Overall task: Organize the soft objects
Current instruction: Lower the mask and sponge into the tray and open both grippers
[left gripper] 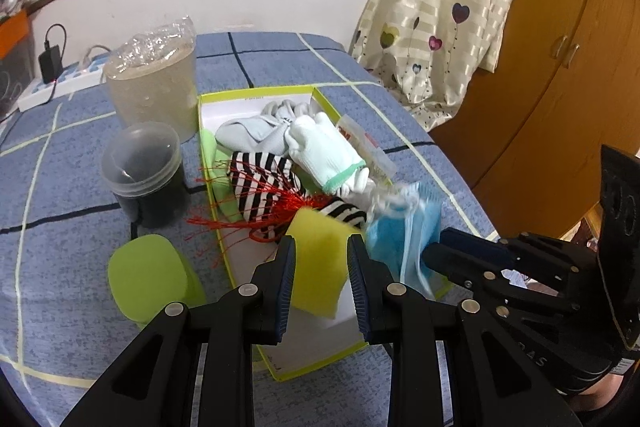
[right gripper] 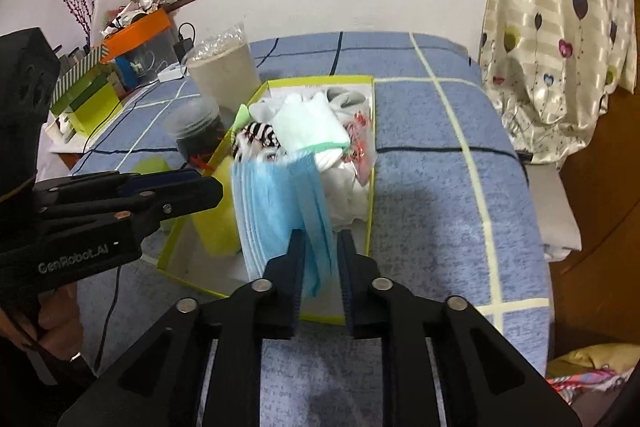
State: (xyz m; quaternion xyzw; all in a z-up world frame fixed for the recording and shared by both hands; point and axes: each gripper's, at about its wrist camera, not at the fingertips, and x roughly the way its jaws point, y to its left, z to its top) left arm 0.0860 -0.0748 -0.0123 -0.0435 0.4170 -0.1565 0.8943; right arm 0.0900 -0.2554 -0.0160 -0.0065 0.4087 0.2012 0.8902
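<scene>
The right gripper (right gripper: 320,239) stands with its jaws partly apart. The stack of blue face masks (right gripper: 280,203) sits edge-up between them, close against the left jaw. A narrow gap shows on the right jaw's side, so the stack is judged loose rather than clamped.

From the gripper, the masks extend forward and to the left, over the near end of the yellow-rimmed box (right gripper: 320,79). The box's long axis runs straight away from the gripper. Its far half is filled with a white glove (right gripper: 308,123), striped socks (right gripper: 256,137) and other soft items. Bare floor shows only at the near end, directly below the masks.

The left gripper (left gripper: 320,243) is closed on the yellow sponge (left gripper: 316,267). It holds the sponge over the same near end, just left of the masks and touching or nearly touching them.

The right gripper is the nearer one to the masks. The coming move is judged to be a short one, down into the near end of the box. The sponge limits clearance on the left.

The box rests on a blue checked cloth (right gripper: 432,167).
</scene>
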